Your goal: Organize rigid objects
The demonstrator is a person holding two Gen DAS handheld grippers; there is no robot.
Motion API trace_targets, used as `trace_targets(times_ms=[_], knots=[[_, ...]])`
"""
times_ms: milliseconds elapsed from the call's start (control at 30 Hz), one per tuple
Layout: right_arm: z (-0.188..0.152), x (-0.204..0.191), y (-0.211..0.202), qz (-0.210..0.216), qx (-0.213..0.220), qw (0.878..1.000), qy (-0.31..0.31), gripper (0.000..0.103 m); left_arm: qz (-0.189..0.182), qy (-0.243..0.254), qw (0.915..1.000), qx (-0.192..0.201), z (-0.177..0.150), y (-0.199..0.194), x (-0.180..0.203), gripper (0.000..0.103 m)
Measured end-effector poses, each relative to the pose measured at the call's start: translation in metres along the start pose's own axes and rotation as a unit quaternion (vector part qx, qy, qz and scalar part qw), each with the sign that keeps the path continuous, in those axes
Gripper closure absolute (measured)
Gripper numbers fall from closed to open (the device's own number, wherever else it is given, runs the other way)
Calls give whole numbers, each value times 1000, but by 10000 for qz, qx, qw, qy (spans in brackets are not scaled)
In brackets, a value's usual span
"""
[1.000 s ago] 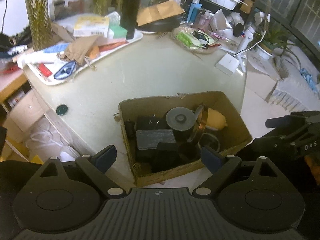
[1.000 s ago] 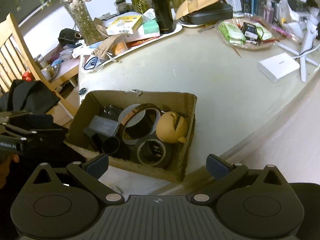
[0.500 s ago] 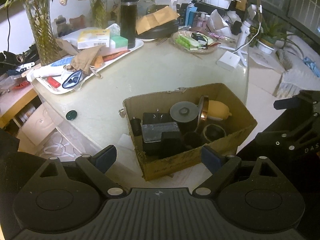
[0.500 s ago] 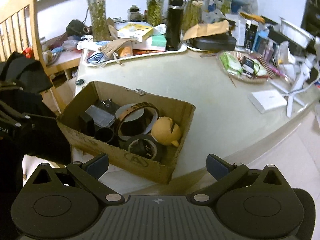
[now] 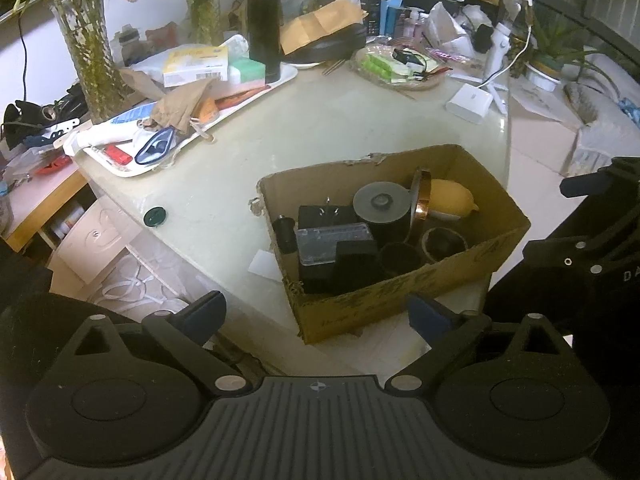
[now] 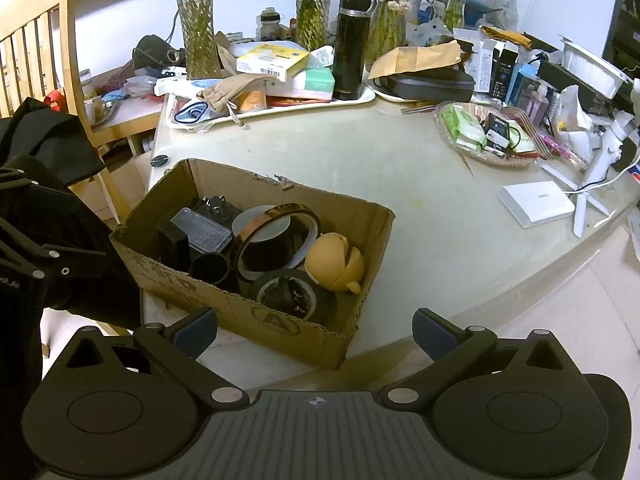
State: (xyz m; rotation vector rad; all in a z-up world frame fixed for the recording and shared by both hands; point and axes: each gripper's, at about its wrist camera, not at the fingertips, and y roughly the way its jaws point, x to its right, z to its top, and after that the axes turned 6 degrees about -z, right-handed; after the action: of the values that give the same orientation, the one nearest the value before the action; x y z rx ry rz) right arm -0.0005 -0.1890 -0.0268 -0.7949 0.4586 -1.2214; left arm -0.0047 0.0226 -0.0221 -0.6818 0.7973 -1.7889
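Observation:
A cardboard box (image 5: 400,300) (image 6: 256,312) sits at the table's near edge, its front corner overhanging. Inside lie a yellow rounded object (image 5: 450,202) (image 6: 334,260), an amber tape roll (image 5: 420,204) (image 6: 276,216), a black tape roll (image 6: 288,292), a clear-lidded case (image 5: 332,242) (image 6: 206,232), a black plug adapter (image 5: 324,214) and other dark pieces. My left gripper (image 5: 316,314) hovers before the box's front wall, jaws opening, pads touching nothing. My right gripper (image 6: 315,326) hangs open over the box's near right corner, also empty.
At the back, a white tray (image 6: 360,98) carries boxes, a cloth pouch and a black flask (image 6: 352,44). Glass vases with plants stand behind it. A snack basket (image 6: 480,152), a white box (image 6: 536,204) and a green cap (image 5: 154,216) lie on the table; a wooden chair (image 6: 44,40) stands left.
Both views have drawn back and tilted up, so the box looks farther off and more of the cluttered back of the table shows. The box keeps its place and contents.

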Motion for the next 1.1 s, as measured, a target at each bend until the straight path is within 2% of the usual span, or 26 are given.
trace_targets(times_ms=[33,600,1100], knots=[[0,0,0,1,-4,10000,4,0,39,-1,10000,-40,0,1,0,0],[0,1,2,-33,-29,10000,26,0,242,114,9995,-190,1,4,5,0],[-1,4,4,-50,-36,10000,72,0,206,95,9996,-165,0,3,5,0]])
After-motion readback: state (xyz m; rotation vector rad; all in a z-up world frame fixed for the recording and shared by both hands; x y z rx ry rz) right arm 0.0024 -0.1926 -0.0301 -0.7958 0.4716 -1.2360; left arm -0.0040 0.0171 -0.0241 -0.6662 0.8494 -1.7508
